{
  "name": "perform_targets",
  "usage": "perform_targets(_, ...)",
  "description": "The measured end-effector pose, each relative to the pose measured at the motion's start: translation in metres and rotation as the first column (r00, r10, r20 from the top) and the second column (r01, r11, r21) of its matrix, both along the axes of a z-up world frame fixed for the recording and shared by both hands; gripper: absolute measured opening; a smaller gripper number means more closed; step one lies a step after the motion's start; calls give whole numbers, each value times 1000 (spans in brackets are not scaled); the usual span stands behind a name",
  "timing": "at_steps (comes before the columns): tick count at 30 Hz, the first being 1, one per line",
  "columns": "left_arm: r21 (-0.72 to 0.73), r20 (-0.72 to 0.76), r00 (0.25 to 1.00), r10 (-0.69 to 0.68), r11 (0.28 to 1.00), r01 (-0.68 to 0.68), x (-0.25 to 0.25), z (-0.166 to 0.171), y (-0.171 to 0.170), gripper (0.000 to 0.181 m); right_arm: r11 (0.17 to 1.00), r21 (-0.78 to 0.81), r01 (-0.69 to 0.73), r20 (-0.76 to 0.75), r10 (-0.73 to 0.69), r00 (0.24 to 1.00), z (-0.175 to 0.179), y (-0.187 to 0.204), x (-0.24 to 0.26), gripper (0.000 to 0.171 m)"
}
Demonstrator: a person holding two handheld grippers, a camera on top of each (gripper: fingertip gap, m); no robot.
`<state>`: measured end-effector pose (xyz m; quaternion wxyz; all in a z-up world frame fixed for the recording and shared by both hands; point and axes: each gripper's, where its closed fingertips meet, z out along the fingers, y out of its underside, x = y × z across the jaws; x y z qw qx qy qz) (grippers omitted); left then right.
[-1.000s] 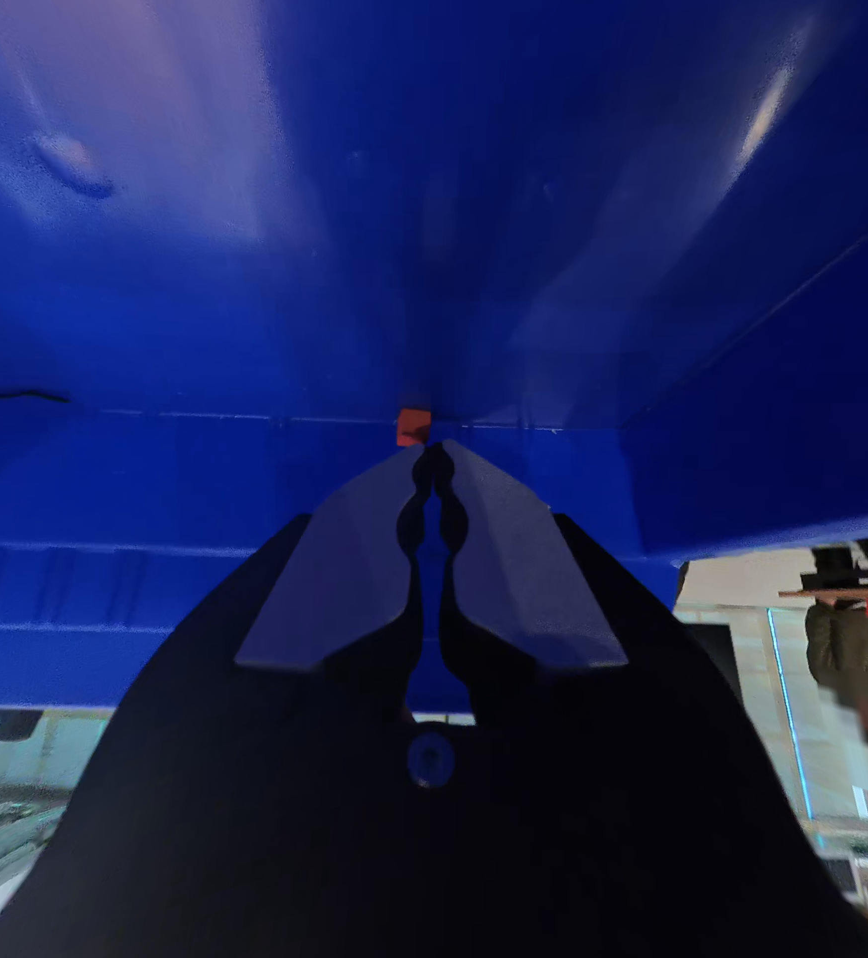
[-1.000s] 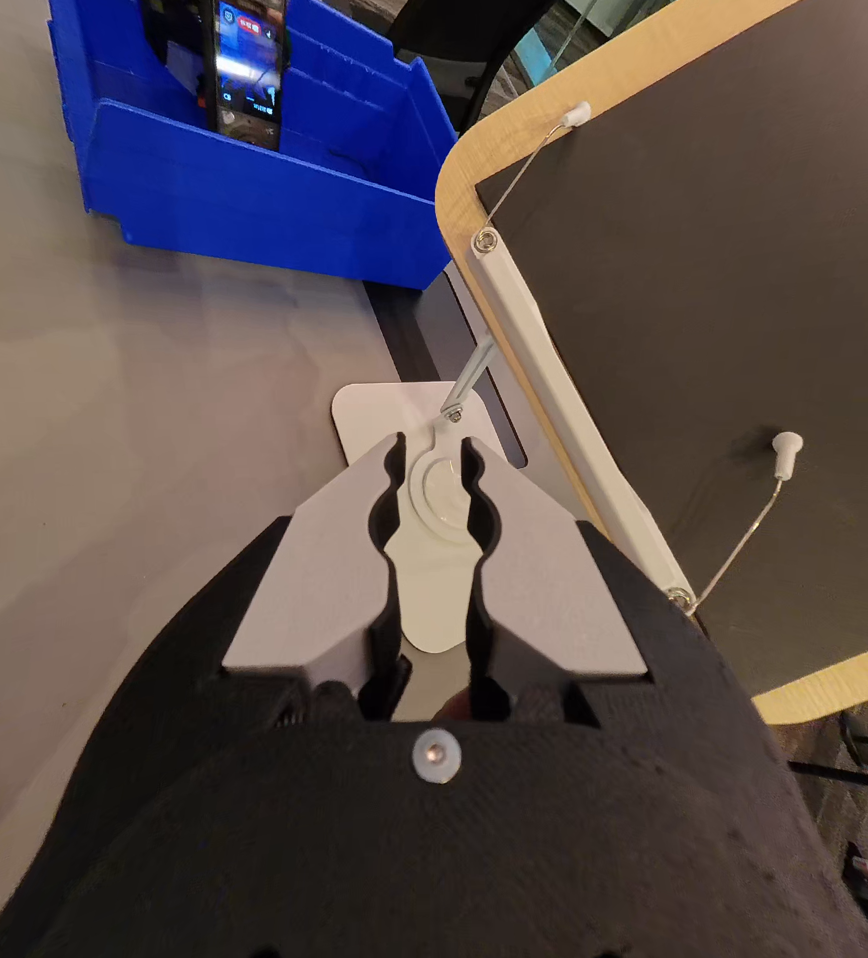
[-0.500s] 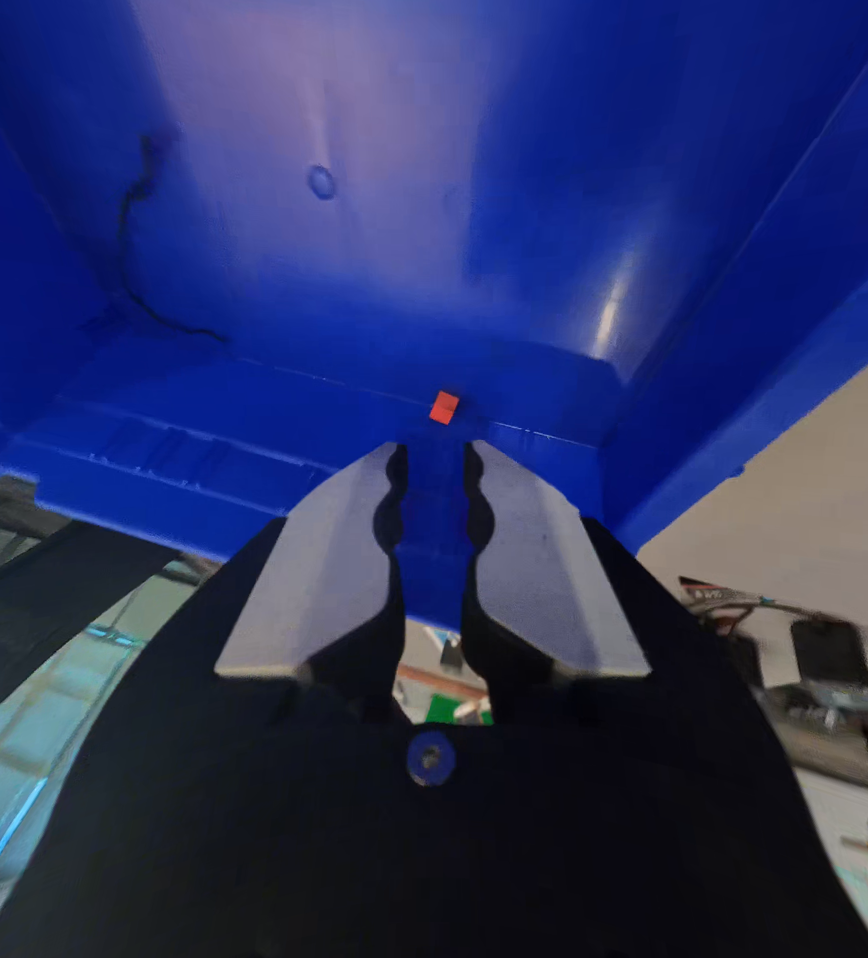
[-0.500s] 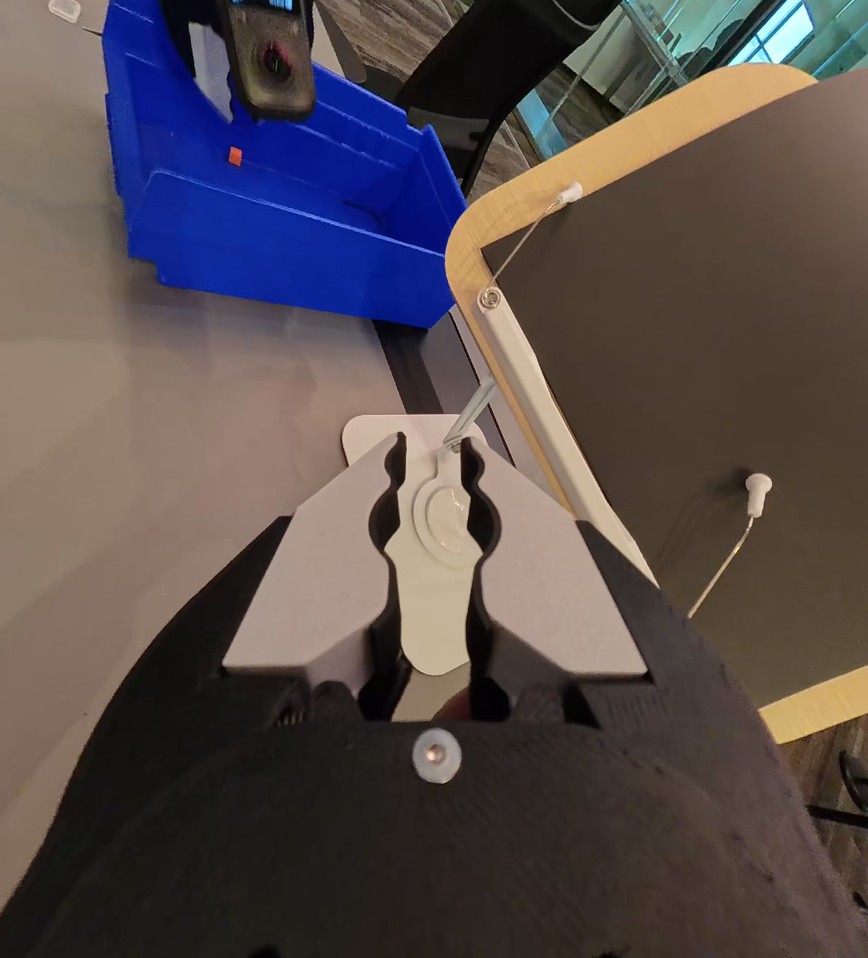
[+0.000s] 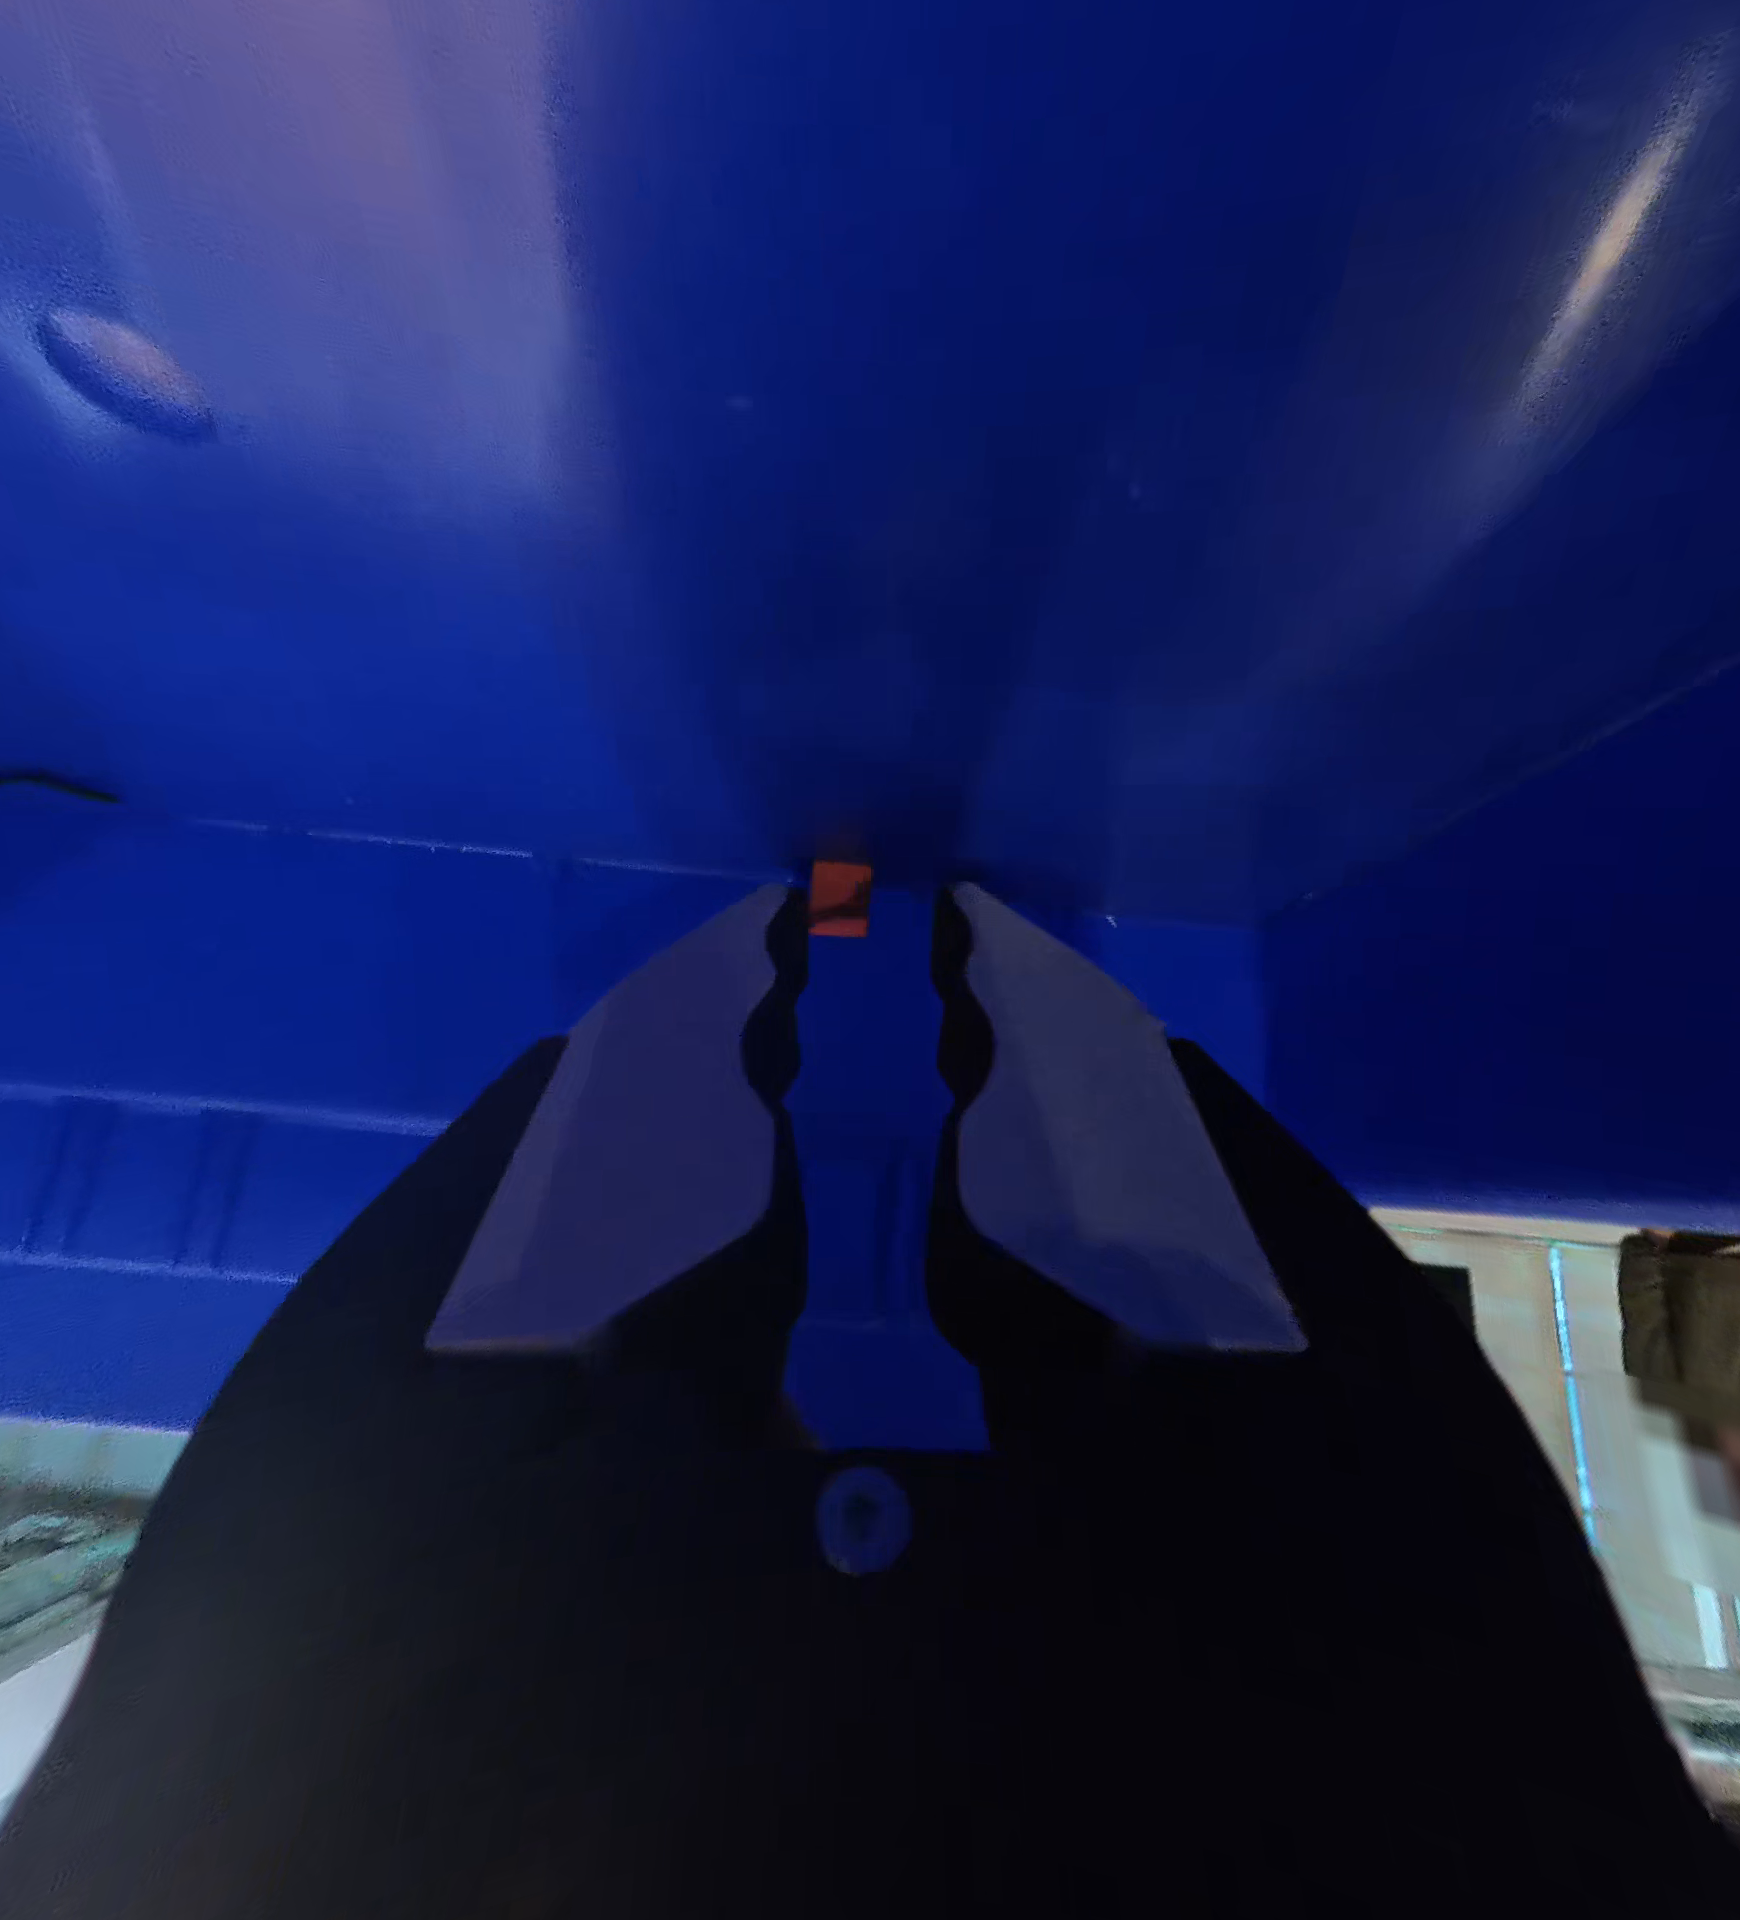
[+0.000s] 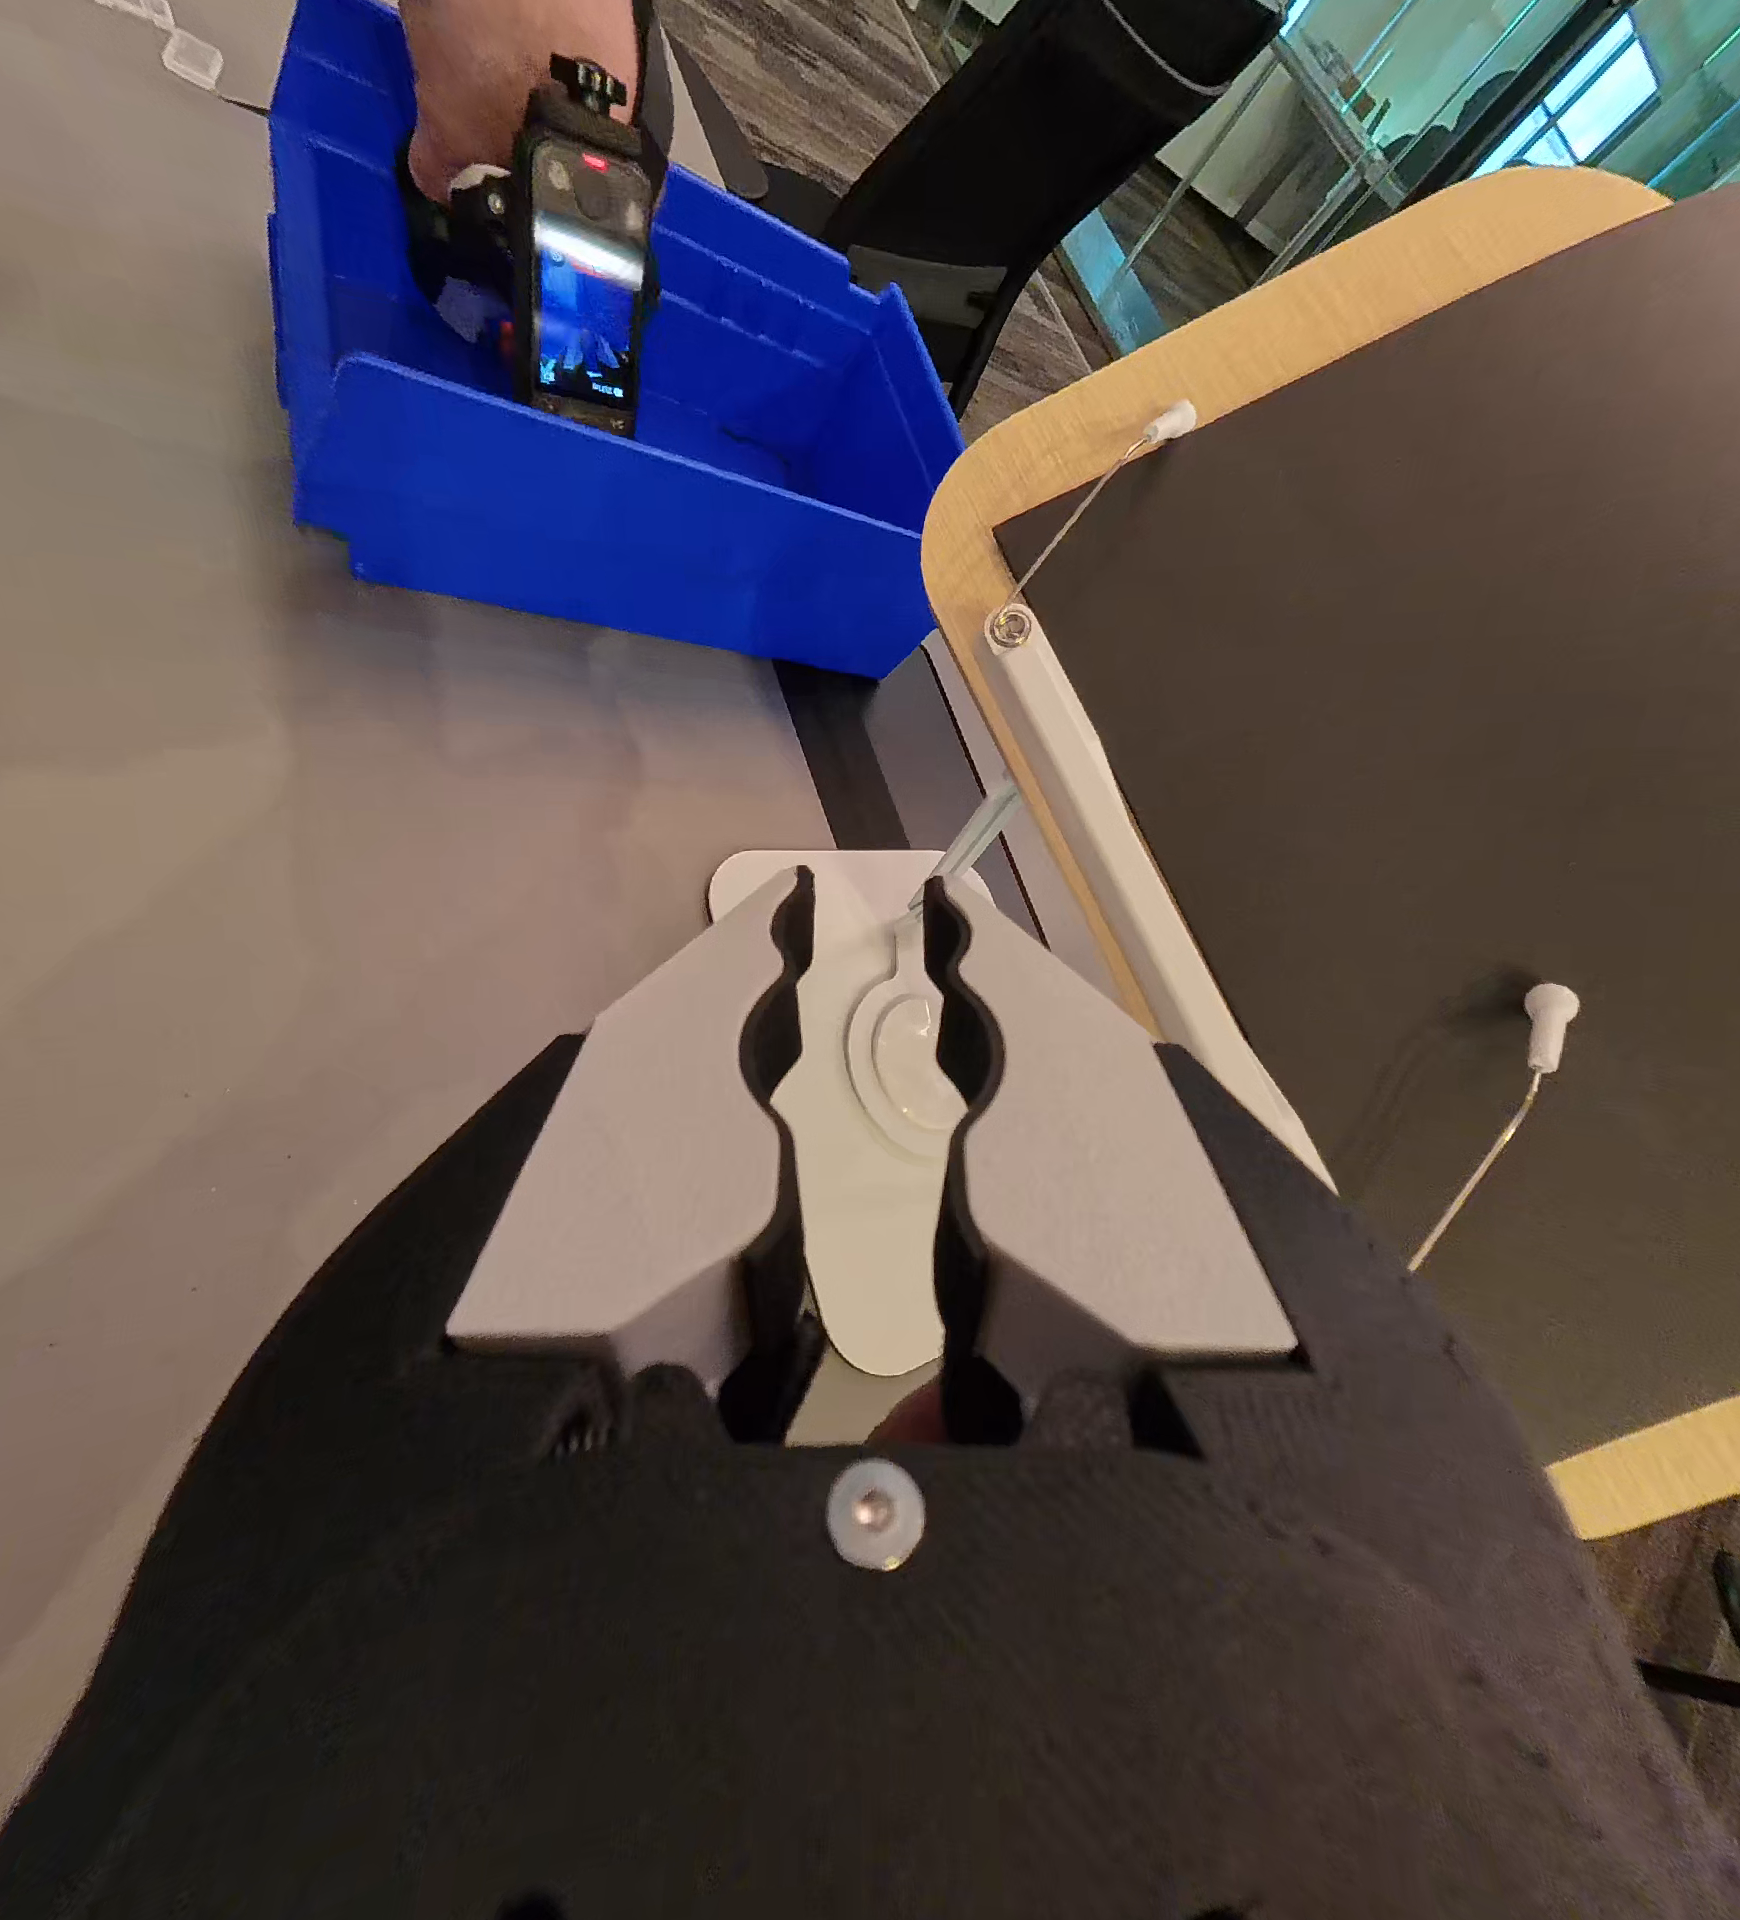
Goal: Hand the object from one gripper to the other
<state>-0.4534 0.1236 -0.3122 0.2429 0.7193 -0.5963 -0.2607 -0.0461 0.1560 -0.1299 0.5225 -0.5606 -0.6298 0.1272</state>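
Note:
A small orange-red block (image 5: 838, 900) lies inside the blue bin (image 5: 845, 468), where its floor meets a wall. My left gripper (image 5: 861, 902) is open inside the bin, fingertips on either side of the block, which sits close to the left fingertip. In the right wrist view the left gripper (image 6: 575, 281), held by a hand, reaches down into the blue bin (image 6: 585, 520). My right gripper (image 6: 866, 894) is open and empty, hovering over a white plate (image 6: 876, 1247) on the grey table (image 6: 222, 831).
A dark board with a light wood rim (image 6: 1417, 779) stands tilted at the right, fitted with a white bar and thin wires. A black chair (image 6: 1001, 156) stands beyond the bin. A dark slot runs along the table beside the white plate.
The left gripper, shut a second ago, opened, pulled back, and has now moved in again so that its open fingertips flank the block. The right gripper has shifted only slightly.

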Motion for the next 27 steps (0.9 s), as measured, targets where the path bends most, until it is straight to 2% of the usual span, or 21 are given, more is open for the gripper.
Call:
perform_targets(1, -1, -14, 1000, -9, 1000, 9, -2, 0, 1, 14, 1000, 1, -2, 1, 2, 1000, 0, -1, -1, 18)
perform_targets(8, 13, -14, 1000, 4, 1000, -4, -3, 4, 2, 11, 1000, 0, -7, -1, 7, 1000, 0, -3, -3, 18)
perform_targets(12, 69, 59, 997, 43, 997, -47, 2, 17, 1, 11, 1000, 2, -9, -6, 9, 1000, 2, -4, -3, 18)
perform_targets(16, 175, 219, 974, 49, 981, -89, 20, 38, 7, 11, 1000, 3, -16, -14, 16, 1000, 4, -6, -4, 18)
perform_targets(20, 222, 247, 969, 16, 972, -72, 18, 54, 6, 11, 1000, 6, -24, -15, 25, 1000, 5, -9, -7, 18)
perform_targets(24, 301, 379, 924, -43, 950, -79, 43, 73, 7, 11, 999, 14, -32, -32, 33, 999, 10, -11, -7, 18)
perform_targets(27, 366, 517, 850, -98, 923, -116, 78, 97, 7, 11, 998, 12, -59, -64, 60, 996, 15, -15, -8, 19)
